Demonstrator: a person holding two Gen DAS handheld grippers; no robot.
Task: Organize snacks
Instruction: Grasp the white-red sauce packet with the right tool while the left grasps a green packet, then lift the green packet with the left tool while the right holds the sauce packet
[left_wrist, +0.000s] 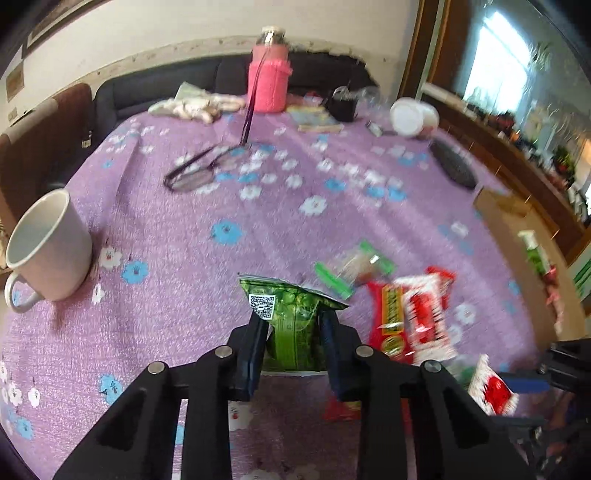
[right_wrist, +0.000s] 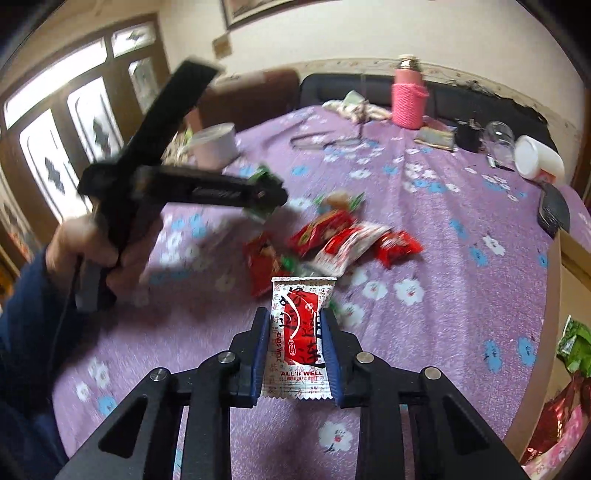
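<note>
I hold one green snack packet (left_wrist: 291, 325) clamped in the left gripper (left_wrist: 291, 332) and one red-and-white packet (right_wrist: 299, 339) clamped in the right gripper (right_wrist: 295, 343), both above the purple tablecloth (left_wrist: 166, 240). About five loose packets (right_wrist: 332, 236) (blurred) lie beyond; one white mug (left_wrist: 48, 247) stands left.

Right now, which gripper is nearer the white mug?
Left. The left gripper, shut on a green packet, has the white mug just beside it; the right gripper sits farther away, holding a white-and-red packet.
</note>
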